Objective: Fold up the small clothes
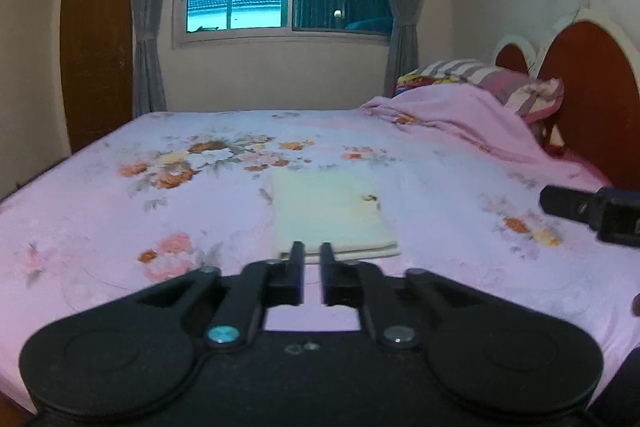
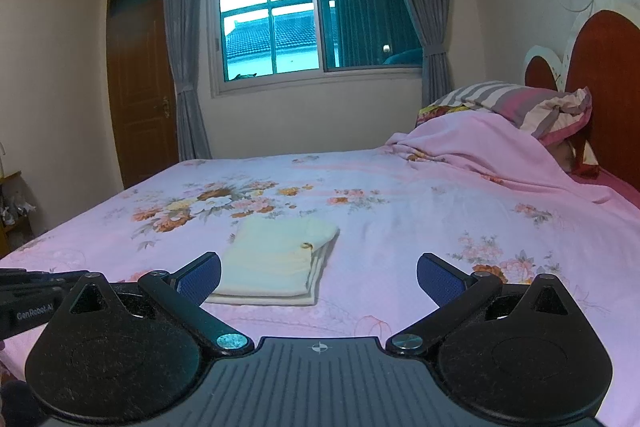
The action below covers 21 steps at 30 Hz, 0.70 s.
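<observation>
A pale yellow folded cloth (image 1: 332, 215) (image 2: 276, 259) lies flat on the pink floral bed sheet (image 1: 120, 227) (image 2: 440, 227), with its layered edges stacked on the right side. My left gripper (image 1: 311, 254) points at the cloth's near edge. Its black fingers (image 1: 296, 259) stand a narrow gap apart, and I see nothing pinched between them. My right gripper (image 2: 319, 279) hovers just before the cloth and to its right, open wide, its blue pads (image 2: 200, 277) bare. The right gripper's body (image 1: 592, 211) shows at the right of the left wrist view, and the left gripper's body (image 2: 28, 307) at the left of the right wrist view.
A heaped pink blanket (image 2: 480, 155) and striped pillows (image 2: 520, 99) lie at the far right against a red headboard (image 2: 608, 75). A window with grey curtains (image 2: 304, 15) and a brown door (image 2: 140, 87) stand beyond the bed. The bed's left edge (image 1: 40, 183) drops off.
</observation>
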Available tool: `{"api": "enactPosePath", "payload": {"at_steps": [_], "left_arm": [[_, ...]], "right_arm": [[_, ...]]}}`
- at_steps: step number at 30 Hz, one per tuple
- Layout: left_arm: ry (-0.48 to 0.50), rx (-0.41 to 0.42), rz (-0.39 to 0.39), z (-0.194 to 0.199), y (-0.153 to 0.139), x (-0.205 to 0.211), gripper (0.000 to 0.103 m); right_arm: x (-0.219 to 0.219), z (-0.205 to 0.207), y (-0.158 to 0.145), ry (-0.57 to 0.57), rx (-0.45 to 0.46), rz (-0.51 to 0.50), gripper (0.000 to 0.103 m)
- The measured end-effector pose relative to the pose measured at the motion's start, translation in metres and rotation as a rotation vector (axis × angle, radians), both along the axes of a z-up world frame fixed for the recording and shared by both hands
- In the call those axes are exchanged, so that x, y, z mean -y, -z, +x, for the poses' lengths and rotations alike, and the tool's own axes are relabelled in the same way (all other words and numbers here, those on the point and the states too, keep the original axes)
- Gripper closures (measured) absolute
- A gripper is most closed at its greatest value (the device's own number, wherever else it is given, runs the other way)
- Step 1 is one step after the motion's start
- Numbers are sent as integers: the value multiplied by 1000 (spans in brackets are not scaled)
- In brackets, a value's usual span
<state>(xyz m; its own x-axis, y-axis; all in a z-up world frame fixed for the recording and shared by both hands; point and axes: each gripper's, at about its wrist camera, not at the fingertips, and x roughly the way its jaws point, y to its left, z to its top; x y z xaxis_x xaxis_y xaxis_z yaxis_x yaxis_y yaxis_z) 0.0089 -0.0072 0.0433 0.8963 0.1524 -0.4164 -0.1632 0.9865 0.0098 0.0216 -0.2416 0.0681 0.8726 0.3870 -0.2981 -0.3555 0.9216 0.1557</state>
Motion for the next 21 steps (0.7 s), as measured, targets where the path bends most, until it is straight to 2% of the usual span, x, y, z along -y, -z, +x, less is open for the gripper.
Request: {"api": "enactPosePath", "payload": {"at_steps": [1, 3, 5, 6, 9, 21], "left_arm": [[-32, 10, 0, -1, -1, 0, 14], [-91, 56, -13, -6, -2, -3, 13], [-119, 29, 35, -3, -4, -1, 13], [-116, 29, 49, -2, -5, 0, 13], [-109, 31, 7, -3, -7, -5, 13], [-91, 39, 5, -4, -8, -3, 13]], "right_arm": [[0, 0, 0, -1, 2, 0, 0], [0, 0, 0, -1, 4, -1, 0], [1, 0, 0, -4, 4, 1, 0], [0, 0, 0, -5, 5, 1, 0], [-1, 0, -1, -3, 9, 1, 0], [-1, -2, -2, -3, 10, 1, 0]]}}
